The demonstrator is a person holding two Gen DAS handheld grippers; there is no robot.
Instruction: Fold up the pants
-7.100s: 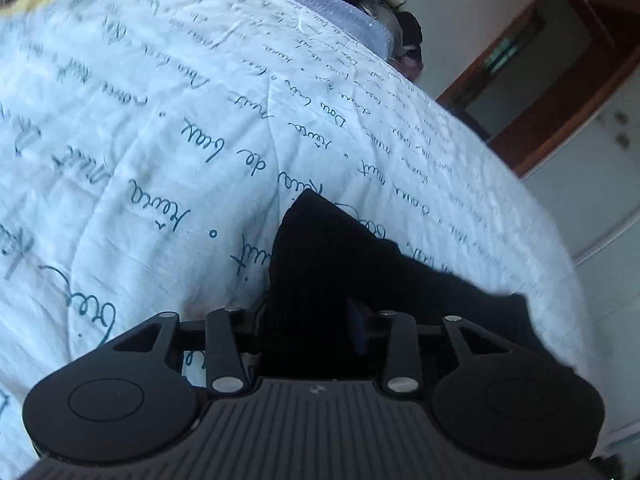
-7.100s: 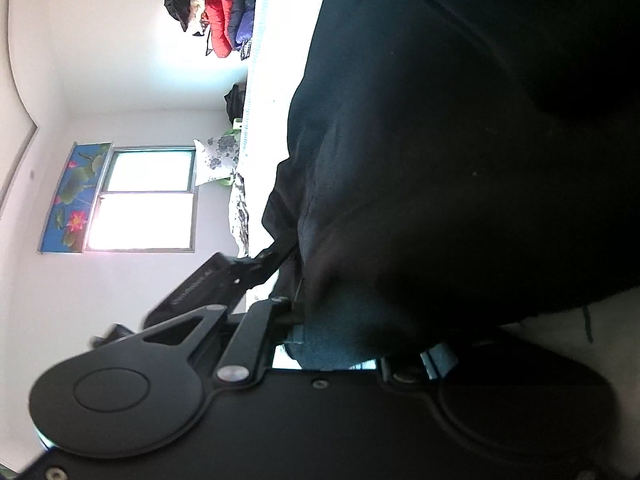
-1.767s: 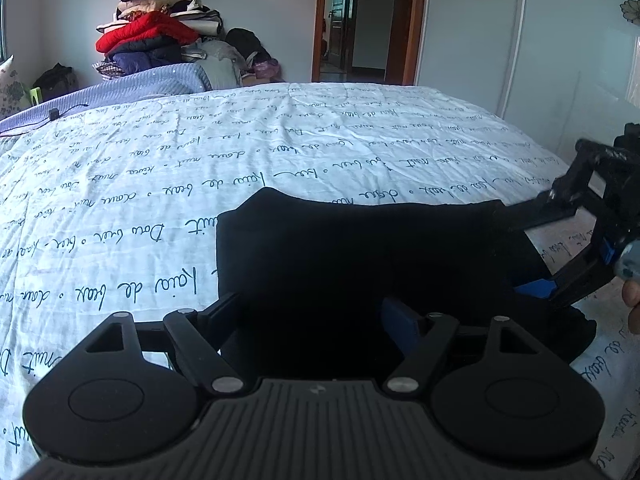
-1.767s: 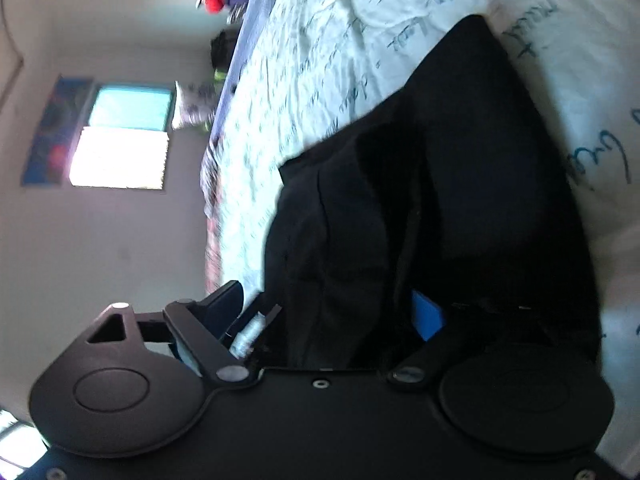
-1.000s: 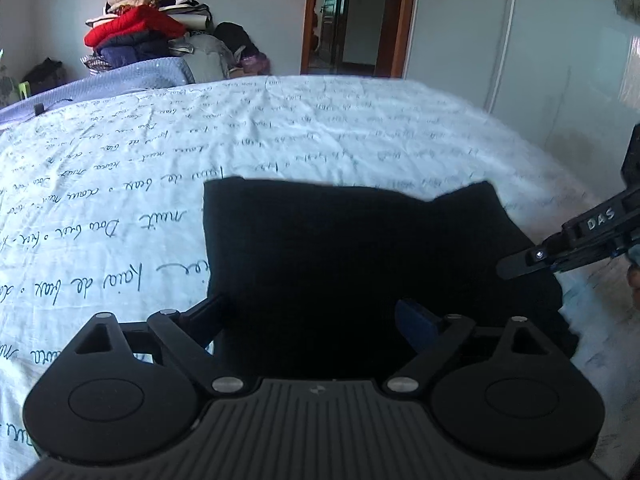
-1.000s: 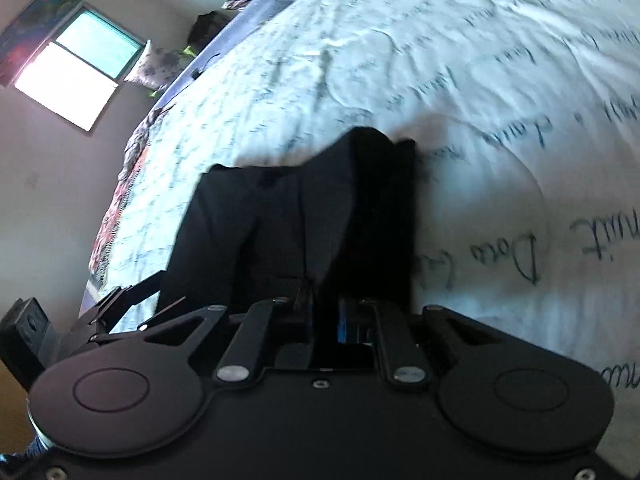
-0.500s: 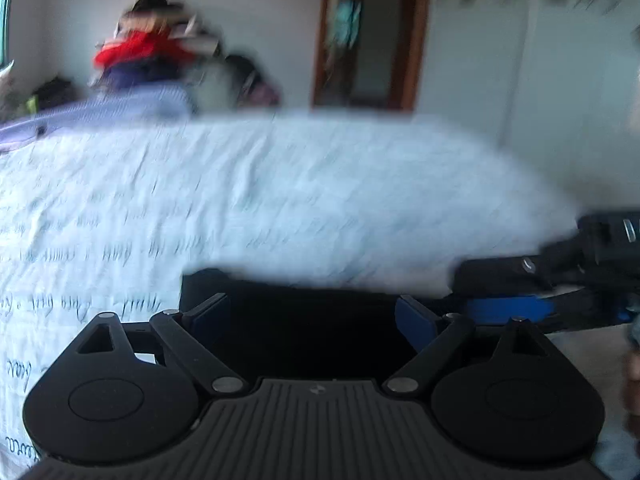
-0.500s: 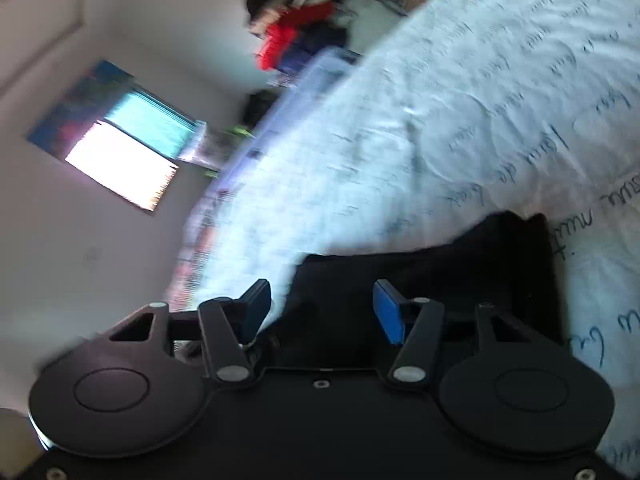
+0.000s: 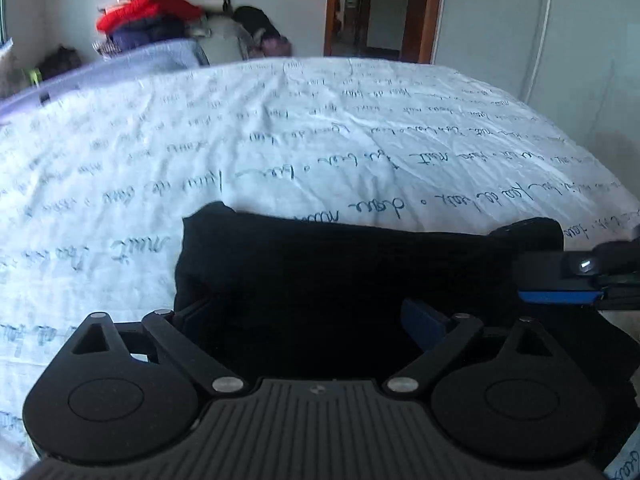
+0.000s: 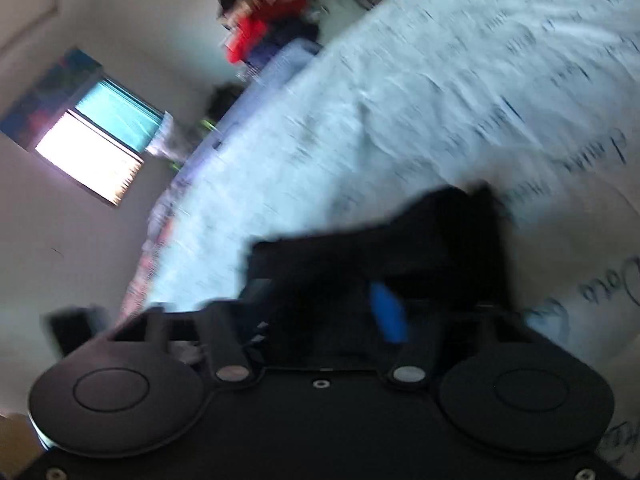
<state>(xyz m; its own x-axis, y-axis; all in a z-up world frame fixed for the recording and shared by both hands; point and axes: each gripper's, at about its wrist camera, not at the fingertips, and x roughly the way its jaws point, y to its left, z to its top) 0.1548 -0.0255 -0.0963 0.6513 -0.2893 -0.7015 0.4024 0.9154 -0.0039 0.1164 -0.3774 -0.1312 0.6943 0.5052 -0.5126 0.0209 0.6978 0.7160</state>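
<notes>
1. The left claw [image 9: 310,314] was wide and still opening over the pants [image 9: 340,272], gripping nothing.
2. The right claw [image 10: 320,304] was closing over the pants' other end, pads apart.
3. The pants lay folded on the bed [image 9: 280,128].
4. Clothes [image 9: 152,12] sat piled past the bed.

A pale bedsheet [image 9: 320,128] printed with dark cursive writing fills the middle of the frame. Upper left, a heap of clothes [image 9: 160,20] topped with red. Top centre, a wooden doorway [image 9: 380,8]. A bright window [image 10: 96,152] sits at left.
</notes>
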